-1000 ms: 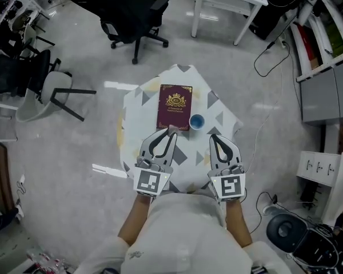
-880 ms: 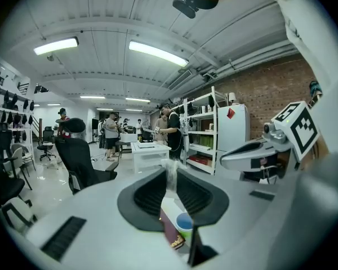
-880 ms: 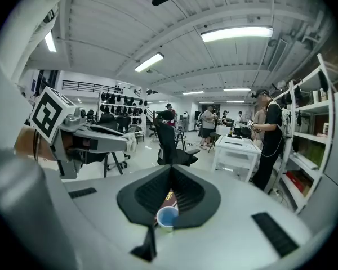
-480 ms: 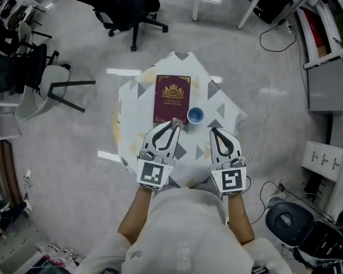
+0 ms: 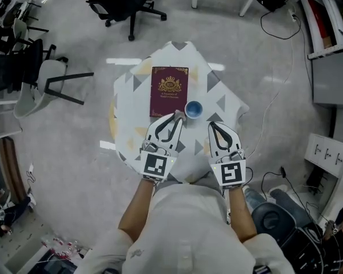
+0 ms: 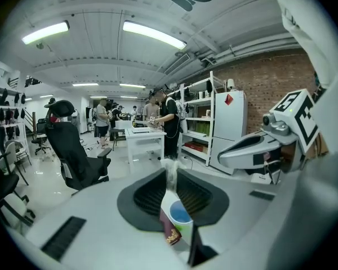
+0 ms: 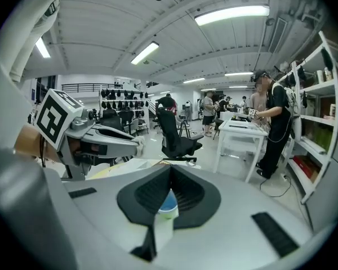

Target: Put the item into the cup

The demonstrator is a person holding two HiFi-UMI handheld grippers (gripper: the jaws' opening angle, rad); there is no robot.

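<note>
Cup [image 5: 194, 109] beside maroon book [image 5: 168, 90], gilt title illegible

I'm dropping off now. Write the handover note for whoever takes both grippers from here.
Left gripper: shut on a small pale item, tips close beside the cup.
Right gripper: shut, empty, nearer the person than the cup.
Cup: upright on the table, by the maroon book's corner, looks empty.
Done: item grasped. Left: carry it over the cup and release.
</note>
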